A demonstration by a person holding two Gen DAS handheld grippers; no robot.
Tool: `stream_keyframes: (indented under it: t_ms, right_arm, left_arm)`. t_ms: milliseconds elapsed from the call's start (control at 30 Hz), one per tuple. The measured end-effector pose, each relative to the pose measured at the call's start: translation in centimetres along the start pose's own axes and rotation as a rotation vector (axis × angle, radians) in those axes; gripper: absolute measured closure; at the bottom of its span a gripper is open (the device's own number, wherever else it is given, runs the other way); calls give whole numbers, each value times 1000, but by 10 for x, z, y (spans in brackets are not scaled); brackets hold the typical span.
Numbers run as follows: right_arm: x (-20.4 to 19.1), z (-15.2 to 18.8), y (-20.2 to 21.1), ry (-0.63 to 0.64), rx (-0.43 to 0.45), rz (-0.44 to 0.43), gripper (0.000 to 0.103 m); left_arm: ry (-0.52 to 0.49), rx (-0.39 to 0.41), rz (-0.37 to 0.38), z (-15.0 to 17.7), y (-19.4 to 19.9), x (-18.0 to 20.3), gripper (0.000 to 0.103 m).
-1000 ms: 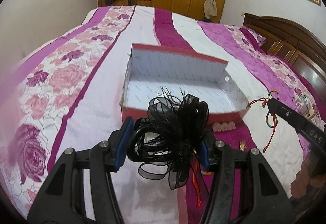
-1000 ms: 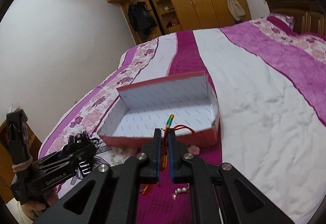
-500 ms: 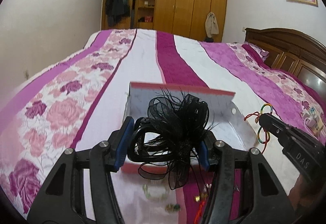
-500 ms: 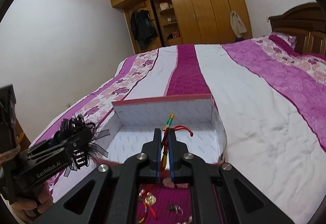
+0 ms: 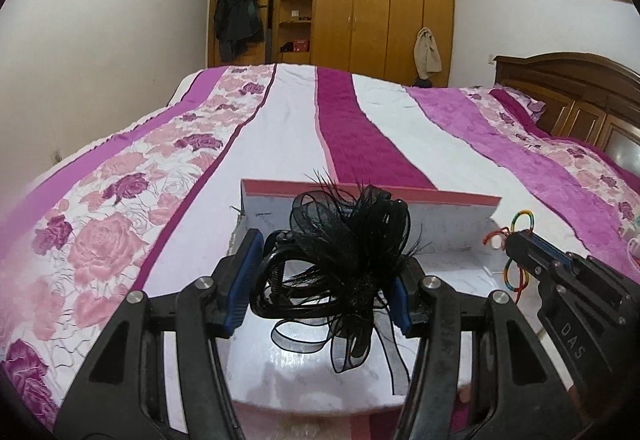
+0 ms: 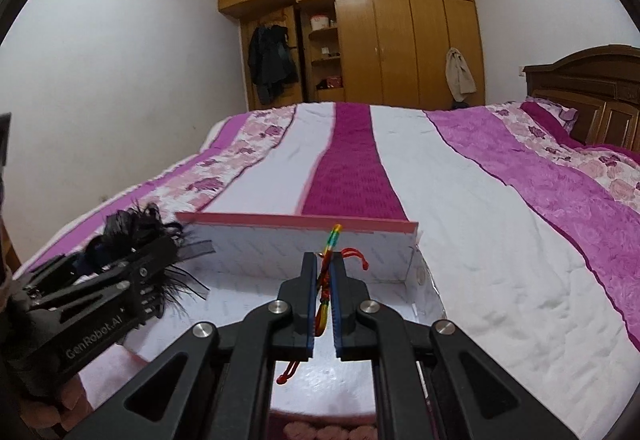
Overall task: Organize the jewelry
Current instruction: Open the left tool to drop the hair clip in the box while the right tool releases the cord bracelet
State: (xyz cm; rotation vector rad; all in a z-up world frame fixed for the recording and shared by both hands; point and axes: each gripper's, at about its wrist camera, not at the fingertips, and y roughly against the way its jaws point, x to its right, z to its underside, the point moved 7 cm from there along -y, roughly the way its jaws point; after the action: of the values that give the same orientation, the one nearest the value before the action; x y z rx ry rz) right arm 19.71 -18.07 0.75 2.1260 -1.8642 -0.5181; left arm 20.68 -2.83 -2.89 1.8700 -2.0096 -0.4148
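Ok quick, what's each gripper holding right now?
Left gripper: closed on the black feathery hair clip.
Right gripper: closed on the rainbow cord bracelet.

Soft, even indoor light fills both views, with no hard shadows on the bedspread (image 5: 280,127). Fisheye distortion bends the walls and wardrobe (image 6: 384,39), and black vignetting rounds the corners. The box (image 5: 360,195) floor glares pale white near the lens. Mild blur softens the close foreground.
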Motion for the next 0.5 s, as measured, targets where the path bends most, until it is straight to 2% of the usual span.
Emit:
stream_keyframes:
  t_ms: [233, 500]
  right_arm:
    - [13, 15, -30, -7, -65, 33, 95]
    - [19, 26, -45, -53, -145, -3, 94]
  left_arm:
    - [-7, -80, -41, 14, -27, -3, 54]
    - [23, -178, -20, 28, -37, -2, 51]
